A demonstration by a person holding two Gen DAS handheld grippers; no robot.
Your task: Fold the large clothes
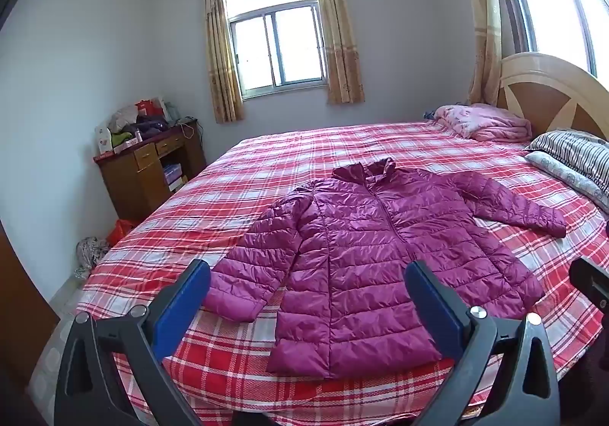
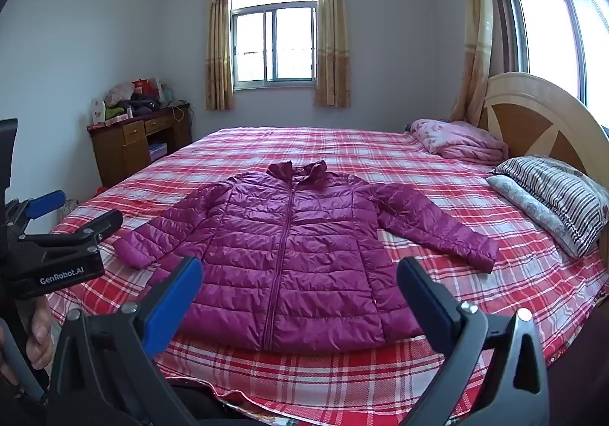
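Observation:
A magenta quilted puffer jacket [image 1: 377, 255] lies flat, zipped, collar away from me, on a bed with a red plaid sheet [image 1: 236, 197]. Both sleeves are spread out to the sides. My left gripper [image 1: 308, 277] is open and empty, held above the near edge of the bed in front of the jacket's hem. In the right wrist view the jacket [image 2: 289, 258] lies straight ahead and my right gripper [image 2: 300, 274] is open and empty above its hem. The left gripper [image 2: 76, 213] shows at the left edge of that view, open.
A folded pink blanket [image 1: 483, 121] and striped pillows [image 1: 574, 156] lie by the wooden headboard [image 1: 552, 91] at the right. A cluttered wooden desk [image 1: 148, 167] stands by the far left wall. Bags [image 1: 91, 251] sit on the floor beside the bed.

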